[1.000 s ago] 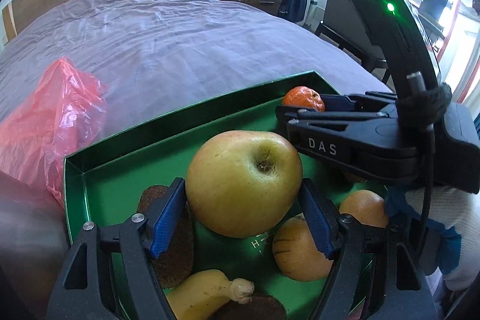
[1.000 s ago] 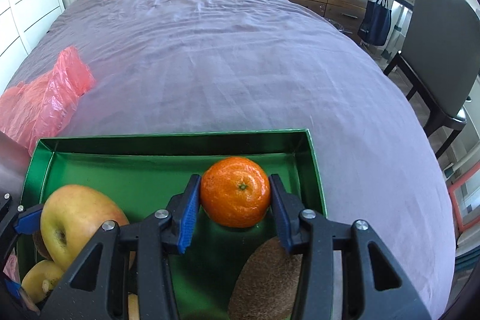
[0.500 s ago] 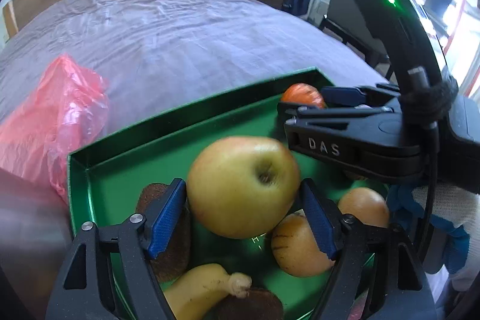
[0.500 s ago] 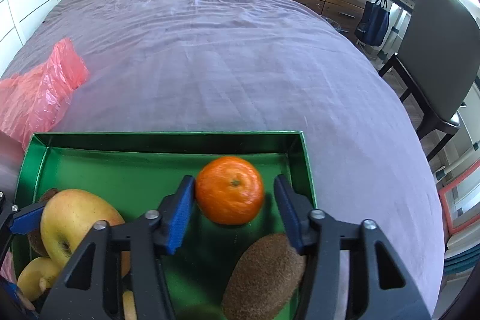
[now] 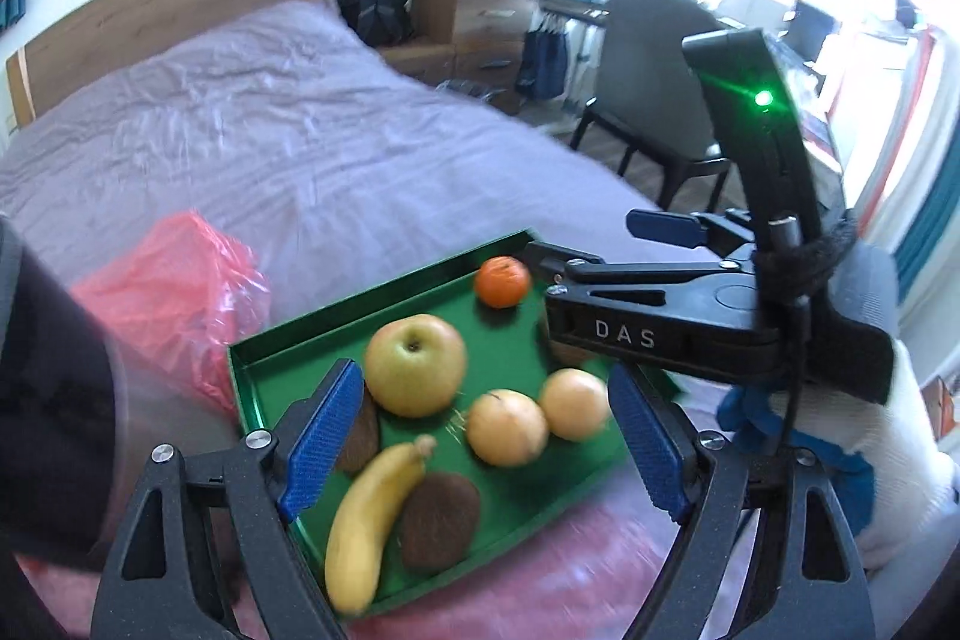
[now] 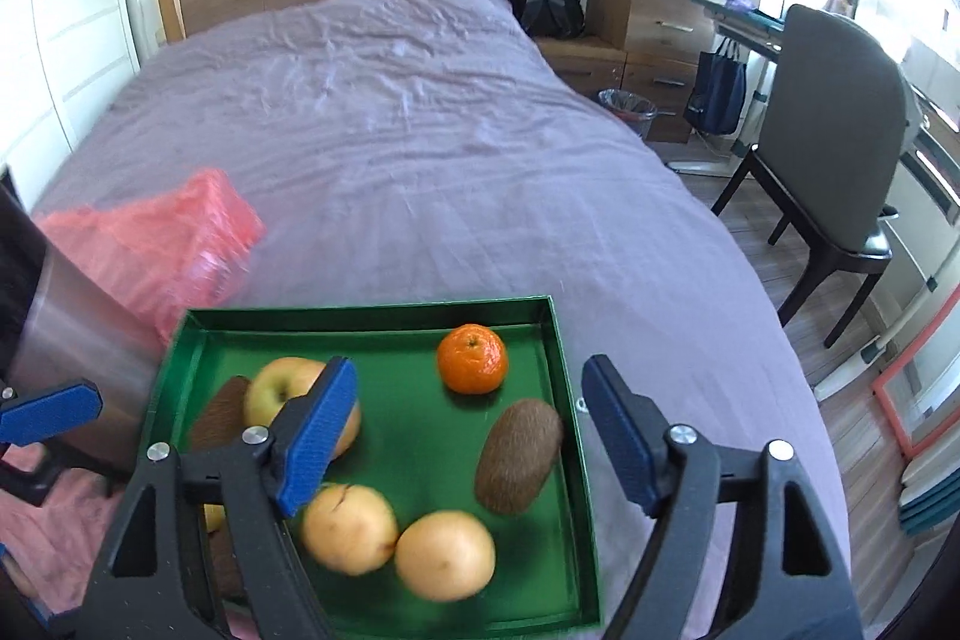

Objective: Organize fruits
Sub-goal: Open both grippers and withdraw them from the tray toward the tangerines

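Both grippers hang over the green tray [image 6: 564,358] on the bed [image 6: 420,130], jaws apart and empty. Left gripper [image 5: 486,436] has just been opening, the apple [image 5: 416,364] lying free below. Right gripper [image 6: 474,424] has also just opened wide; the mandarin [image 6: 472,359] sits in the tray's far corner, a kiwi [image 6: 519,454] nearby.
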`<state>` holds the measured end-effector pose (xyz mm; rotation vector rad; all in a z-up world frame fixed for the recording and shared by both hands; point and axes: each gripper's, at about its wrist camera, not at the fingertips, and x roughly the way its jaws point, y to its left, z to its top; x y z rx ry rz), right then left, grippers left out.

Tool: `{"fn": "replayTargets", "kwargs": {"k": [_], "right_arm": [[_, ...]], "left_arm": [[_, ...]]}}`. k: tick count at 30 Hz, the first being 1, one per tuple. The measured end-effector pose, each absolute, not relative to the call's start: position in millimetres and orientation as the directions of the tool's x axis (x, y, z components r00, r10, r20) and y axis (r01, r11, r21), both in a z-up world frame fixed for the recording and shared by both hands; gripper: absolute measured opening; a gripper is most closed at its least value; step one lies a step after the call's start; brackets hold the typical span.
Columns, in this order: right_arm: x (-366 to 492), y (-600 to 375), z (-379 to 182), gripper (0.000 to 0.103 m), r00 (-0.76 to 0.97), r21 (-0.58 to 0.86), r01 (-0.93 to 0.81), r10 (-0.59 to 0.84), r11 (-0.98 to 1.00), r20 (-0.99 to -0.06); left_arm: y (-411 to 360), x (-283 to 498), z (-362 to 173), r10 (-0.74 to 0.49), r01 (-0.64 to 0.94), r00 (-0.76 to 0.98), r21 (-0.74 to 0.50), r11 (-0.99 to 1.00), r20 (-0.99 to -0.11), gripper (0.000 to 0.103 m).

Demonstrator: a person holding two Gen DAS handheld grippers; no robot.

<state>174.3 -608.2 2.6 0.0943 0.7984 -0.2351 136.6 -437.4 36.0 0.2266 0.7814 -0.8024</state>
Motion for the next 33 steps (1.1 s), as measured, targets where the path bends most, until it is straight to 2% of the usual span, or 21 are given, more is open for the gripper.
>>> {"fn": "replayTargets", "kwargs": {"k": [9,18,26,33], "right_arm": [[90.1,-561.7,58.2,0.103,0.734,0.004,0.257,-0.193,0.966,-0.651],[24.1,-478.1,77.8,0.103,0.756,-0.017,0.174,-0.145,0.985,-0.638],[1.0,-396.3,79.4,0.103,0.769,0.012,0.006,0.003,1.0,-0.64],[14.9,-309.1,66.8,0.103,0.739,0.05,-0.196,0.181,0.979,-0.649]], "left_arm": [[-357.5,84.3,91.1,-0.589,0.724,0.507,-0.06,0.687,-0.629,0.084],[-260.3,59.4,94.3,-0.514,0.643,0.587,-0.026,0.766,-0.626,0.084],[-167.8,62.1,86.9,-0.429,0.515,0.666,-0.041,0.856,-0.61,0.084],[-80.0,89.1,53.5,-0.291,0.352,0.716,-0.031,0.935,-0.634,0.084]]}}
